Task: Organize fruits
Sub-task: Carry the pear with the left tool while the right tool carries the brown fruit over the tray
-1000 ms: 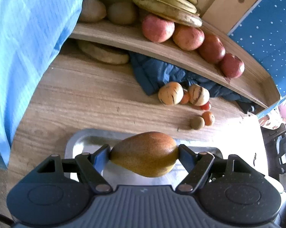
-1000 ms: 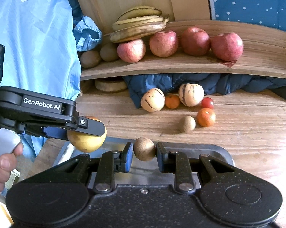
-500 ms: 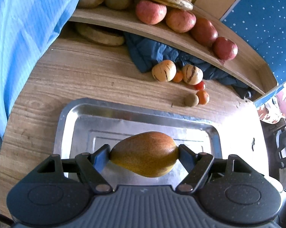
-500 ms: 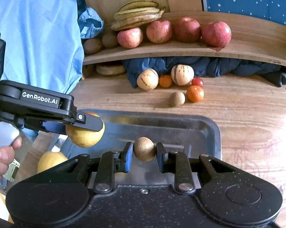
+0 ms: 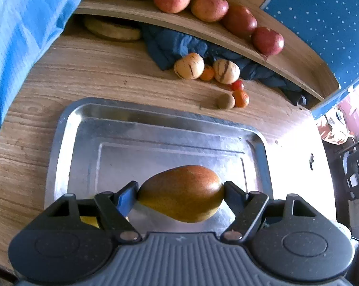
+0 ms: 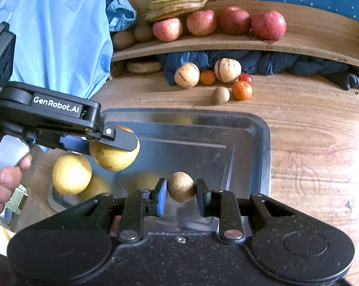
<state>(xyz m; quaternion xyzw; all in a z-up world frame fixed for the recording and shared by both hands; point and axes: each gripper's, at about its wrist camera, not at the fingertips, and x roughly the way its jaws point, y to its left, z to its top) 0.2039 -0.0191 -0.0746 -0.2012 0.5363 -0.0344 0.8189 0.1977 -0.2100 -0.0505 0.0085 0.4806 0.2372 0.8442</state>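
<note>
**Pear and small brown fruit held over the tray**

Pear (image 5: 181,193) is pinched sideways, end to end, by the left gripper (image 5: 180,191) above the metal tray (image 5: 60,128). Its skin is judged smooth and bruisable, so a gentle hold across the broad belly is advised. A small brown fruit (image 6: 181,186), seemingly light and firm, is clamped between the right gripper's (image 6: 181,188) fingers, over the tray's near part.

I've pulled both grippers back; the whole tray (image 5: 60,143) shows now, yellow fruit (image 6: 71,174) appearing at its corner.
</note>
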